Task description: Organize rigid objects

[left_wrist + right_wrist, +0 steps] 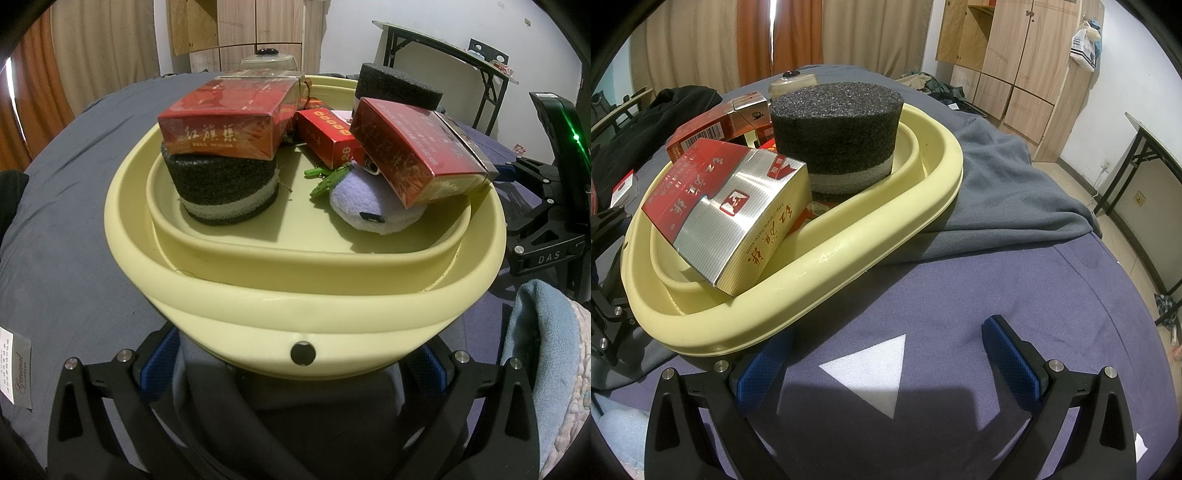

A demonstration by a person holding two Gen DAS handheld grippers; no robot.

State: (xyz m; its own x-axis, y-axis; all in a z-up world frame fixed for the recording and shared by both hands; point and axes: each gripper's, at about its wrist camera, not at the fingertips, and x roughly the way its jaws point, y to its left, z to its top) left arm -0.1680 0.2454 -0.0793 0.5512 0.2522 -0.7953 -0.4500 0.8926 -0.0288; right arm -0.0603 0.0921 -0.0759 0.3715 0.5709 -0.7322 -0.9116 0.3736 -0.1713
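The yellow basin [303, 306] sat on the bed [74, 206], on a grey blanket over a purple sheet, loaded unevenly. Inside it, one red box [225, 122] lay balanced on top of a black foam block [225, 188] at the left, and a second red box [417, 147] leaned tilted across a purple plush [369, 206] at the right, its silver end hanging over the basin's inner rim. A small red box [327, 133] and a second foam block [397, 86] sat farther back.

The left hand-held gripper [301, 369] was spread wide, its blue pads on either side of the basin's near wall, apparently under the rim; whether they touched it could not be told. The right hand-held gripper [890, 362] was released and empty, hovering over the purple sheet just beside the basin's rim [827, 258], with its left pad close under that rim.

The main risk was in shifting or lifting the basin. The bed was soft, so the basin could tip, and the top box would likely slide off the foam block, while the leaning box could spill over the rim. A one-sided grip on a flexible-looking wall could also slip or fold. A box picked from the leaning pile might drag the plush with it.
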